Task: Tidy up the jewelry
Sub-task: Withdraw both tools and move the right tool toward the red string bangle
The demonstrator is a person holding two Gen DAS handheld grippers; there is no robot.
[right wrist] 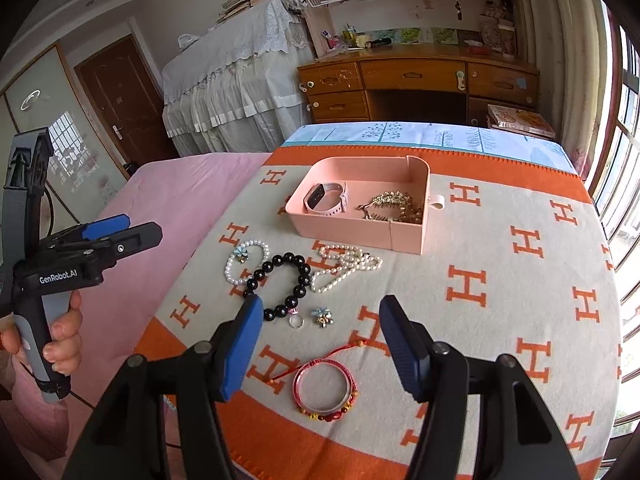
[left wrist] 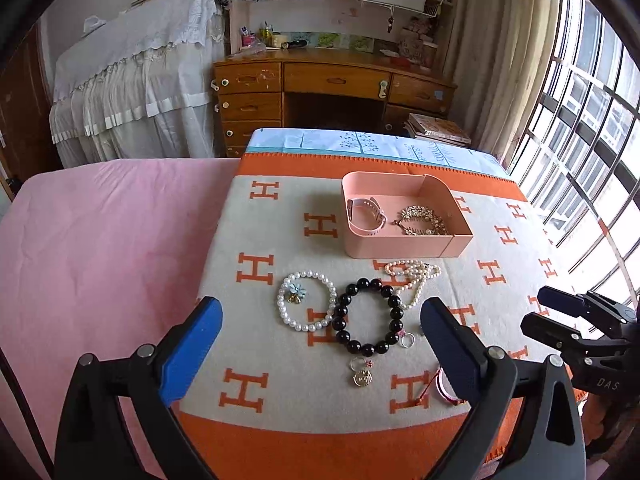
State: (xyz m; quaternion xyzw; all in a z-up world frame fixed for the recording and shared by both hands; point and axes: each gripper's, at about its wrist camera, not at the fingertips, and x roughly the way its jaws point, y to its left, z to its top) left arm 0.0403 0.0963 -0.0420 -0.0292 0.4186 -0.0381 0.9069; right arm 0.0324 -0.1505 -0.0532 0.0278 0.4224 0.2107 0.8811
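Observation:
A pink box [left wrist: 404, 246] [right wrist: 352, 236] on the orange H-patterned blanket holds a pink watch [left wrist: 366, 216] [right wrist: 326, 198] and a gold chain [left wrist: 424, 220] [right wrist: 394, 206]. In front lie a white pearl bracelet [left wrist: 306, 300] [right wrist: 244, 260], a black bead bracelet [left wrist: 368, 316] [right wrist: 280, 284], a pearl necklace [left wrist: 412, 280] [right wrist: 346, 266], small rings [left wrist: 406, 338] [right wrist: 296, 320], a flower charm [right wrist: 322, 316], a gold pendant [left wrist: 362, 376] and a red cord bracelet [right wrist: 324, 392] [left wrist: 442, 386]. My left gripper [left wrist: 320, 344] is open over the black bracelet. My right gripper [right wrist: 320, 340] is open above the red bracelet.
The blanket [left wrist: 280, 360] covers a raised surface beside a pink bed sheet [left wrist: 100, 260]. A wooden desk [left wrist: 332, 84], a cloth-covered piece of furniture [left wrist: 136, 80] and a barred window [left wrist: 580, 140] stand behind. The right gripper [left wrist: 580, 328] shows at the left view's right edge.

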